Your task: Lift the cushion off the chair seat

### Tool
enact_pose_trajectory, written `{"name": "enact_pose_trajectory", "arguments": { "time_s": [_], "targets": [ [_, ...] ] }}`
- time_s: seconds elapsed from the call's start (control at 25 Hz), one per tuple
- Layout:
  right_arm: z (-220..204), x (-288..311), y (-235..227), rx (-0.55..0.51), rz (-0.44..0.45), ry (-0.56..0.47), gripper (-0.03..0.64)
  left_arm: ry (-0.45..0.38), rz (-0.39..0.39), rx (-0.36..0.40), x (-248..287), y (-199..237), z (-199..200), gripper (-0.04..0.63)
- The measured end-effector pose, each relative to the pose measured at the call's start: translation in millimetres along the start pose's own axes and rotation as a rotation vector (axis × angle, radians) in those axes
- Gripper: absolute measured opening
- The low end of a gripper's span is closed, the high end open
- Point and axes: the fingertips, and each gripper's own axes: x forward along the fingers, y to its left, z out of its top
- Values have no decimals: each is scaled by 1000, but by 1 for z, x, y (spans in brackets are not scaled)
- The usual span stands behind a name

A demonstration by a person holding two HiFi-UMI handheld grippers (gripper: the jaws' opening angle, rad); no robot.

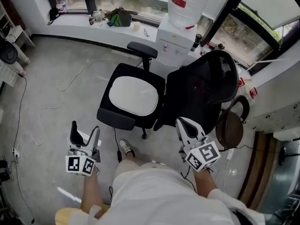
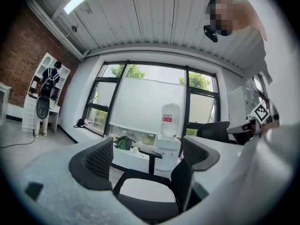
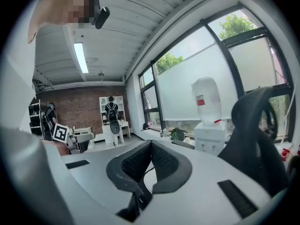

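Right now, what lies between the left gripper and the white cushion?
Head view: bare floor, then the chair seat's black front edge before the cushion.

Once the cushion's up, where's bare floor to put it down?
Bare floor lies left of the chair, between the window wall and the white cable. Right of the chair is crowded: backrest, water dispenser, brown stool.

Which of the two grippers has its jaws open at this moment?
The left gripper: its jaws stand wide apart and hold nothing. The right gripper has its jaws closed, touching at the tips.
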Motion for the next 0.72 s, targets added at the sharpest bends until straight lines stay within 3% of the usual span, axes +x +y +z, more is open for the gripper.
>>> {"name": "enact_pose_trajectory", "arguments": {
  "time_s": [0.16, 0.36, 0.72],
  "targets": [
    [23, 74, 31, -20, 30, 32, 2, 3, -66, -35, 49, 46, -2, 459],
    [23, 120, 44, -16, -1, 95, 2, 32, -132, -64, 93, 83, -14, 459],
    [13, 160, 29, -3, -43, 154, 2, 128, -177, -102, 142, 99, -52, 459]
  ]
}}
